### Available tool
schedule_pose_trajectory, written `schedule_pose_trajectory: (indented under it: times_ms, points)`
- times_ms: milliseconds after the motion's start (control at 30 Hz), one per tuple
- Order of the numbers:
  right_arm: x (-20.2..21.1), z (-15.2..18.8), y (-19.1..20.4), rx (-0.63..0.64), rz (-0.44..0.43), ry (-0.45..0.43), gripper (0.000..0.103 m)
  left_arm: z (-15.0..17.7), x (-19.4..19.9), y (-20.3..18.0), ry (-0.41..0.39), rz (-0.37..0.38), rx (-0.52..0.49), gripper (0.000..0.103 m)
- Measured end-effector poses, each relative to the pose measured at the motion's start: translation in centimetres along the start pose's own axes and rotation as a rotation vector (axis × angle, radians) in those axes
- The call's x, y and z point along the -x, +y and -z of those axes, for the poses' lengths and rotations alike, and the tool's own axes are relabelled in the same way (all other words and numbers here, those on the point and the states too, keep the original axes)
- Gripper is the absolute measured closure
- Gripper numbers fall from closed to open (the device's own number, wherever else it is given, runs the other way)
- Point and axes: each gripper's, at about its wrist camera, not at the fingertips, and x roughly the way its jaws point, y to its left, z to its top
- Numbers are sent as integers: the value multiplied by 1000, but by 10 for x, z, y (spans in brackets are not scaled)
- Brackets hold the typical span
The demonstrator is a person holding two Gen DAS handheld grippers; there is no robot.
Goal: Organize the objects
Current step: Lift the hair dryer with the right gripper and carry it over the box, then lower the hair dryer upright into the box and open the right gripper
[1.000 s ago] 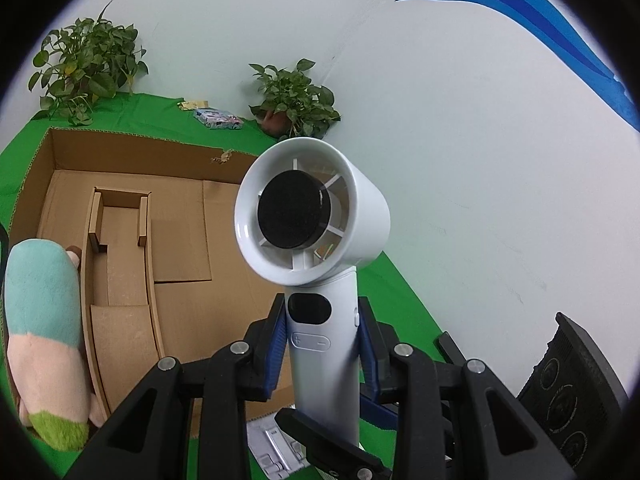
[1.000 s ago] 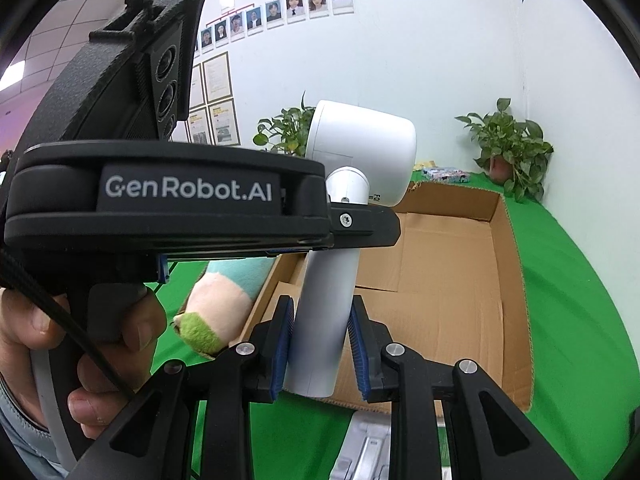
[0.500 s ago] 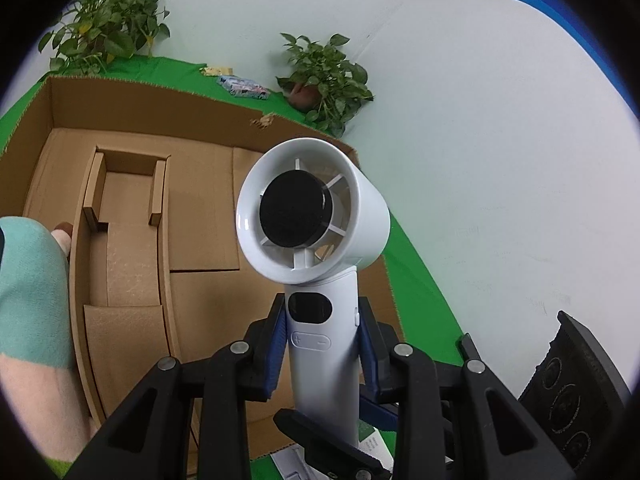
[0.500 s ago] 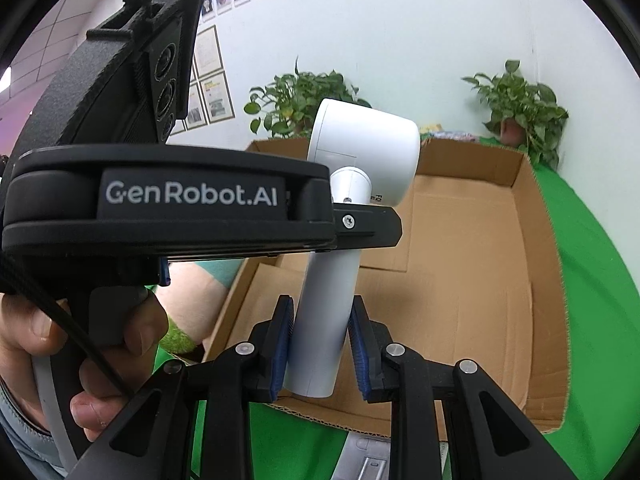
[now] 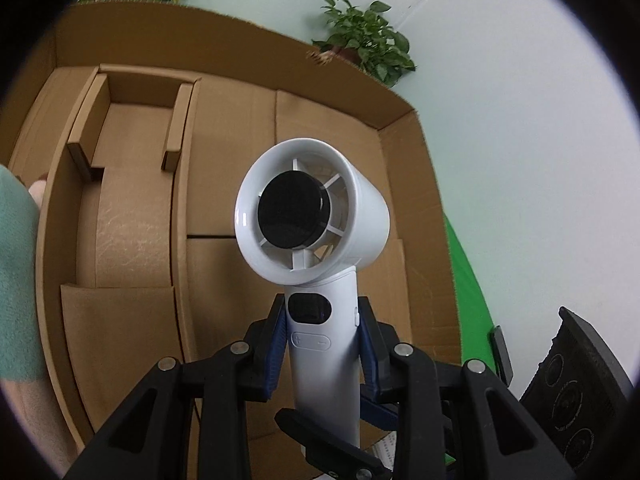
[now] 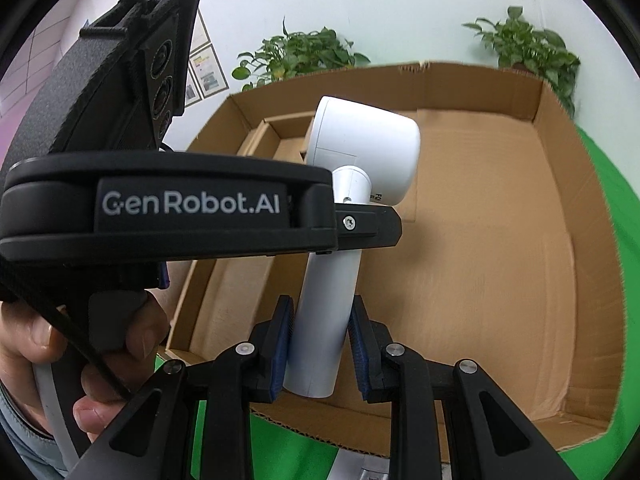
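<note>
Both grippers clamp the handle of one white handheld fan (image 5: 320,264): the left gripper (image 5: 323,348) grasps it just below the control buttons, and the right gripper (image 6: 320,344) grasps the lower end of the handle. In my judgement the double grip keeps the top-heavy head from tipping during placement. The fan is held upright in the air over the open cardboard box (image 6: 560,128), whose floor shows bare around a folded cardboard insert (image 5: 132,128). A plush toy (image 5: 16,264) lies beside the box's left wall. Compared with one second earlier, the box fills far more of both views and the green desk (image 6: 612,216) has shrunk to the margins: both hands have descended toward the box interior, grip unchanged.
</note>
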Motion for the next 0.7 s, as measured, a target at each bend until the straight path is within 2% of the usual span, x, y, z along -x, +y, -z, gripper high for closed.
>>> schedule_pose_trajectory:
  times_ms: [167, 400, 533, 700]
  points:
    - [-16, 11, -10, -34, -30, 38, 78, 7, -11, 10, 36, -39, 16, 72]
    - [-24, 14, -16, -51, -55, 45, 80, 8, -8, 11, 28, -94, 15, 71]
    - [-27, 18, -19, -53, -47, 52, 81, 6, -5, 9, 23, -131, 19, 70]
    - [-36, 24, -29, -85, 5, 92, 81, 10, 9, 8, -1, -133, 0, 71]
